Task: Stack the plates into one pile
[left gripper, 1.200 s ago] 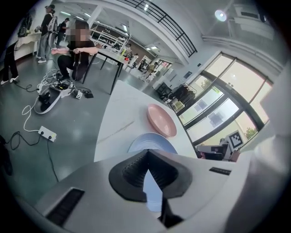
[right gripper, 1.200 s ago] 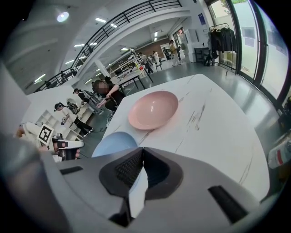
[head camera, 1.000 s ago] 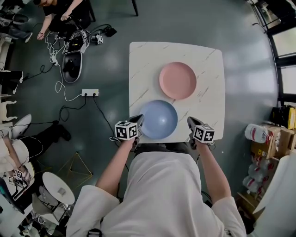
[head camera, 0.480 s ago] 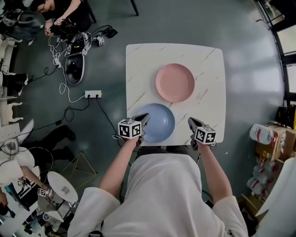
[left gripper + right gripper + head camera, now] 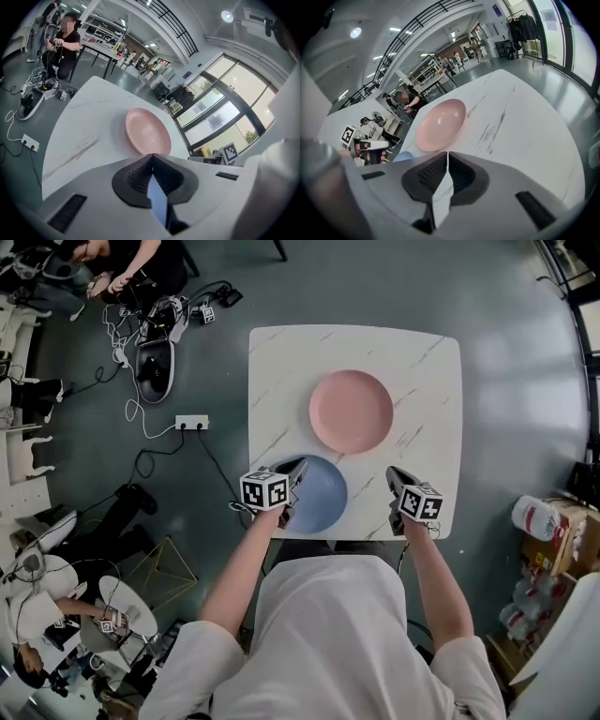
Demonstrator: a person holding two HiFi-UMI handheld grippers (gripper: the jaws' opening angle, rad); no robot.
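Observation:
A pink plate (image 5: 351,412) lies at the middle of the white marble table (image 5: 422,362). A blue plate (image 5: 323,495) sits nearer me by the front edge, apart from the pink one. My left gripper (image 5: 300,465) is shut and empty, hovering over the blue plate's left rim. In the left gripper view (image 5: 151,157) the pink plate (image 5: 146,131) lies straight ahead. My right gripper (image 5: 392,472) is shut and empty over bare tabletop to the right of the blue plate. The right gripper view (image 5: 446,154) shows the pink plate (image 5: 440,124) ahead and a sliver of the blue plate (image 5: 403,156) at left.
A power strip (image 5: 190,423) and cables lie on the floor left of the table. People sit at the upper left (image 5: 141,259). Boxes (image 5: 553,531) stand at the right. A small round stool (image 5: 127,610) is at the lower left.
Both grippers have moved forward from the table's near edge: the left now reaches over the blue plate's rim, the right over the tabletop beside it. Both plates stayed put.

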